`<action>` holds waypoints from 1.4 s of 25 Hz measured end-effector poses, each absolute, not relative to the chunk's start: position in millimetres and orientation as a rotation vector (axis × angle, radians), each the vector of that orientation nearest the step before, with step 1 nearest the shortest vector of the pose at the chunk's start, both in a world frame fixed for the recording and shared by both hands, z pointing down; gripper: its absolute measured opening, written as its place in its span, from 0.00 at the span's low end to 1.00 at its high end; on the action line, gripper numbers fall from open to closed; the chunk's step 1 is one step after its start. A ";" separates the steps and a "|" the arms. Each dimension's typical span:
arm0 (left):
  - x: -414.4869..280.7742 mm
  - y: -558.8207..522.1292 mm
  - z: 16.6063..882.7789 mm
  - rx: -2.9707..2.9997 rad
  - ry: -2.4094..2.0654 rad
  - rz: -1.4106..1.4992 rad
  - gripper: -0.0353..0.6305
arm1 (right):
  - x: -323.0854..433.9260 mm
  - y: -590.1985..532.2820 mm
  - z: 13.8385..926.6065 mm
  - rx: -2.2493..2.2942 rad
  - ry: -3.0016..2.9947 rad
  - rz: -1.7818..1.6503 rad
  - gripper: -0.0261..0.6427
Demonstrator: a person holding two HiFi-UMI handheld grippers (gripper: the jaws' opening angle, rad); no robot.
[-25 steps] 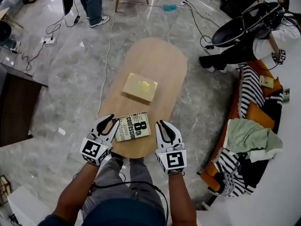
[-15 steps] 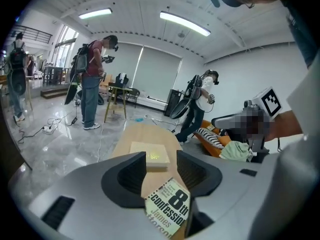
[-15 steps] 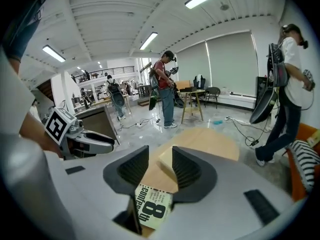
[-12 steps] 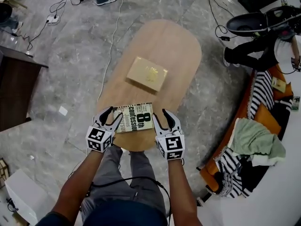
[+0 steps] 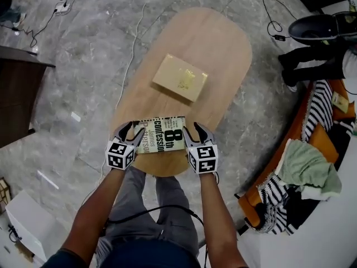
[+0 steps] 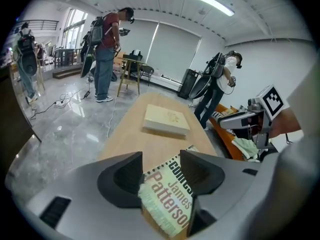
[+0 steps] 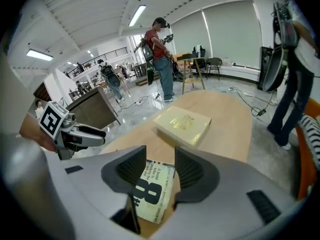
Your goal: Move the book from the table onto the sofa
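Your left tool (image 5: 133, 132) and right tool (image 5: 193, 132) tilt down, forearms stretched forward, jaws just opened wide around the left and right ends of the book (image 5: 162, 134) on the counter's (image 5: 212, 43) near end. Tan book (image 5: 180, 77) lies farther off; sofa (image 5: 304, 128) sits to the right.

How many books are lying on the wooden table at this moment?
2. A paperback lies at the near end of the table; a pale yellow book lies near its middle. Nothing on the table could hide another.
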State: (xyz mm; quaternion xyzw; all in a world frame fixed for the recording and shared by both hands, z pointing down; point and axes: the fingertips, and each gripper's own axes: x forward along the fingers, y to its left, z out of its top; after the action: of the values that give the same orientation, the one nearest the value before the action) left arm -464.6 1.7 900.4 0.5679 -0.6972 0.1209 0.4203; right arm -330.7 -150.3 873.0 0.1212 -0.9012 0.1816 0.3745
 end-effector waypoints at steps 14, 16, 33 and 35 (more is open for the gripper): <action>-457.1 37.2 990.5 1.228 -1.675 0.262 0.41 | -316.8 -126.8 983.5 0.270 -2.129 0.635 0.31; -456.8 39.5 998.8 1.204 -1.669 0.243 0.41 | -316.9 -126.9 992.6 0.272 -2.114 0.648 0.32; -449.1 39.4 1014.3 1.146 -1.634 0.123 0.39 | -318.6 -117.9 1014.3 0.248 -2.061 0.728 0.27; -449.0 37.8 1011.9 1.142 -1.639 0.125 0.39 | -317.4 -118.6 1011.6 0.268 -2.061 0.715 0.27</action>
State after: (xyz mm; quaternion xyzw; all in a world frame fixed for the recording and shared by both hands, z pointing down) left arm -449.0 37.8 1011.9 0.4802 -0.6895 0.0526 0.5396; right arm -317.4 -118.6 1011.6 0.1085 -0.8352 0.2899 0.4545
